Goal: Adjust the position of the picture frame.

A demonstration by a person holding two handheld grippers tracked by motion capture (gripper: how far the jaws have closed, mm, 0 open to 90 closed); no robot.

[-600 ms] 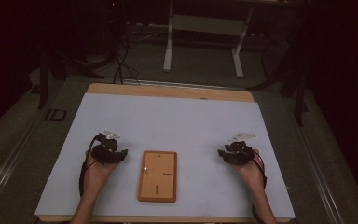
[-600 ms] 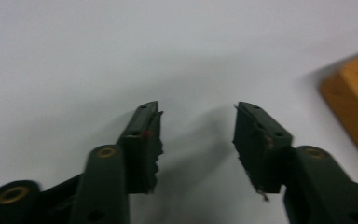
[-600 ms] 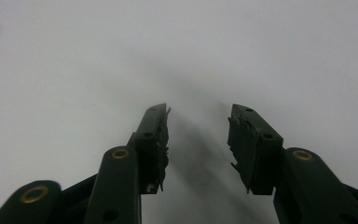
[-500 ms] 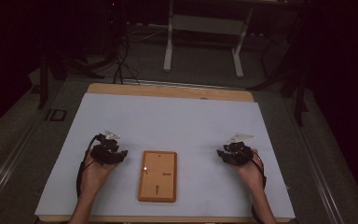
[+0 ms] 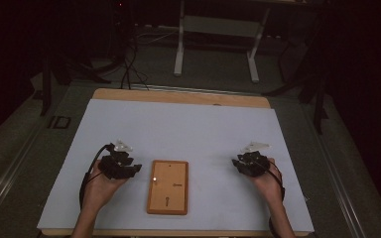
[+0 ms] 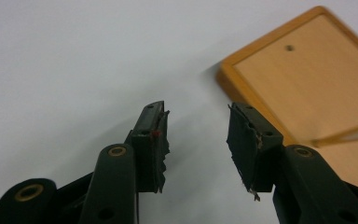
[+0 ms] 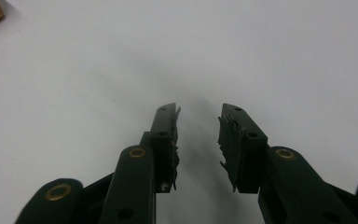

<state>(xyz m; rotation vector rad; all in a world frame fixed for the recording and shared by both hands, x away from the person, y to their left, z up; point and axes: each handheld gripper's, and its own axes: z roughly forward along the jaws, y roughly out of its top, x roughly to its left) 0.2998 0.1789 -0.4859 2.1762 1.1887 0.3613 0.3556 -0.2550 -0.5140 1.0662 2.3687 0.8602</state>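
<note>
White table (image 5: 188,124): unlabelled wooden board (image 5: 168,186) between left gripper (image 5: 120,166) and right gripper (image 5: 250,162), jaws empty, apart.

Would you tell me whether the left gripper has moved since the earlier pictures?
No: the left gripper sits just left of the wooden board, as before.

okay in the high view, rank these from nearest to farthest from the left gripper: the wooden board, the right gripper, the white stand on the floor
1. wooden board, just beside the left gripper, mid-table.
2. right gripper, across the table past the board.
3. white stand, on the floor beyond the table's far edge.
</note>
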